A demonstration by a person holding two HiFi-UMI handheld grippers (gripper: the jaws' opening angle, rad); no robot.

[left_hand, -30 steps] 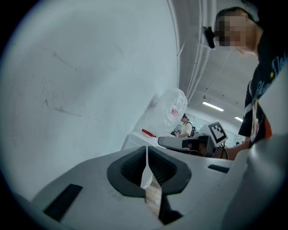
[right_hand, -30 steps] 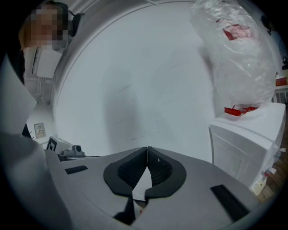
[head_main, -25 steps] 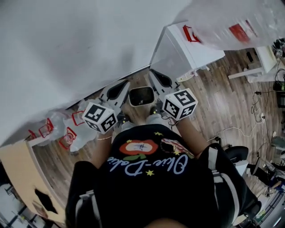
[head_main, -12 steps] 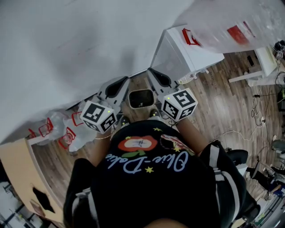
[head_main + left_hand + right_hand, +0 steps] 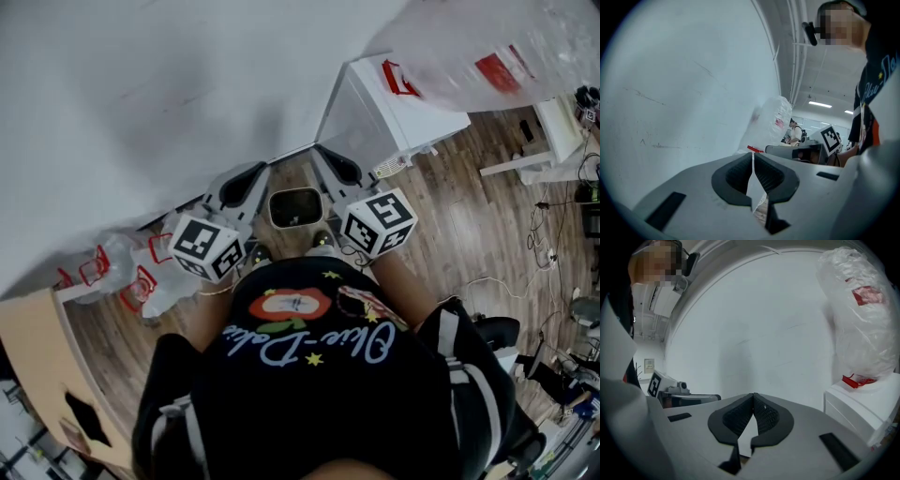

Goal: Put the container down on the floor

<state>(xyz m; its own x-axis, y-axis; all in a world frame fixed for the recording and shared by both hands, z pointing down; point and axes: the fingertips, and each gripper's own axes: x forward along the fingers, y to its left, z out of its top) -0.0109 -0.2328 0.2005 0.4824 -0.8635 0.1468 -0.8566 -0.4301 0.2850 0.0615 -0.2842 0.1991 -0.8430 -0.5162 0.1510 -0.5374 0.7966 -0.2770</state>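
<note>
Container (image 5: 296, 207): it sat on the wood floor (image 5: 450, 225), below and between our grippers.
Left gripper (image 5: 753, 164): jaws pressed together, empty.
Right gripper (image 5: 753, 405): likewise closed, holding nothing.
Care: we judged both should stay off its rim.

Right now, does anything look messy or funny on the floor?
Yes. Crumpled clear plastic bags lie on the wooden floor against the wall at the left, and loose cables trail across the floor at the right. The left tongs and right tongs are shut, holding nothing.
</note>
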